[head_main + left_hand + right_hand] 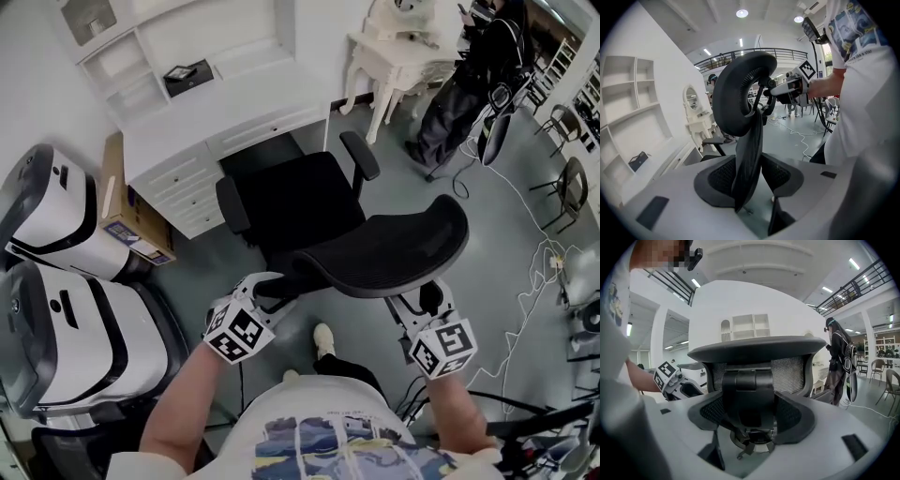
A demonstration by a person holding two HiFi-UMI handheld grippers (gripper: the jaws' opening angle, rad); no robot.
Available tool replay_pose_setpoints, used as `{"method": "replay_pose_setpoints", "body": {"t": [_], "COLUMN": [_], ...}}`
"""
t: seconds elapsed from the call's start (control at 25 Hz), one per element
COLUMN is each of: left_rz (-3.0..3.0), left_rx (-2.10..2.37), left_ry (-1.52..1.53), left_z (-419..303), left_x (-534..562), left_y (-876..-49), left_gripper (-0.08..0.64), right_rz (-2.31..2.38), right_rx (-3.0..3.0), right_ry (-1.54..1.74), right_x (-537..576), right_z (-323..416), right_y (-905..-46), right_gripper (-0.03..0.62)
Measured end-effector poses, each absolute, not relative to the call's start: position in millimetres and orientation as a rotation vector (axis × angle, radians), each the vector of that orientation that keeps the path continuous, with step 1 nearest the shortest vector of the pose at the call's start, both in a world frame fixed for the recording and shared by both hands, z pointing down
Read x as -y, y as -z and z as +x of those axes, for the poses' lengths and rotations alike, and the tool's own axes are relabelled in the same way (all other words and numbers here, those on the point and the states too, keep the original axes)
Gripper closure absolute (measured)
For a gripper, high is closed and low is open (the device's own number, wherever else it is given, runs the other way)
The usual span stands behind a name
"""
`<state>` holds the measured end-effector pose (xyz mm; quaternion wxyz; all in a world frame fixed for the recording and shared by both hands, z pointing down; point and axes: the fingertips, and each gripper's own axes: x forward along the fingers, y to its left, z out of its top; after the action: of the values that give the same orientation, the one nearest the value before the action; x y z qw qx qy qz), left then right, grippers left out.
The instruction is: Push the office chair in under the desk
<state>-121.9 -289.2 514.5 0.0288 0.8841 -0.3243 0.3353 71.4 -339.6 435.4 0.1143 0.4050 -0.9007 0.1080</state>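
A black mesh office chair stands with its seat [295, 202] facing the white desk [187, 141], the front of the seat at the desk's knee space. Its curved backrest [394, 248] is nearest me. My left gripper [272, 286] is at the backrest's left edge; in the left gripper view [752, 180] that thin edge [749, 154] runs between the pads, which press on it. My right gripper [424, 302] is behind the backrest on the right; in the right gripper view [750, 416] its jaws stand wide around the back's central support bracket [747, 394].
Two large white pod-like machines [56, 225] [75, 328] and a cardboard box [131, 220] crowd the left side. A white ornate table [403, 56] and a person with dark bags [469, 84] are at the back right. Cables [534, 272] lie on the floor to the right.
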Motion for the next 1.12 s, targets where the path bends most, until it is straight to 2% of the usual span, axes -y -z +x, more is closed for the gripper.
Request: {"method": "replay_pose_setpoints", "body": {"t": [1.12], "left_rz": [2.67], "left_rx": [1.002], "left_ry": [-1.024], "left_z": [-136], "left_x": [412], "left_y": [-519], "left_gripper": [0.385], "right_rz": [1.034], "right_rx": [2.688], "right_ry": [-0.316], "right_x": [475], "right_z": [49], "right_y": [-438], "right_gripper": [0.272]}}
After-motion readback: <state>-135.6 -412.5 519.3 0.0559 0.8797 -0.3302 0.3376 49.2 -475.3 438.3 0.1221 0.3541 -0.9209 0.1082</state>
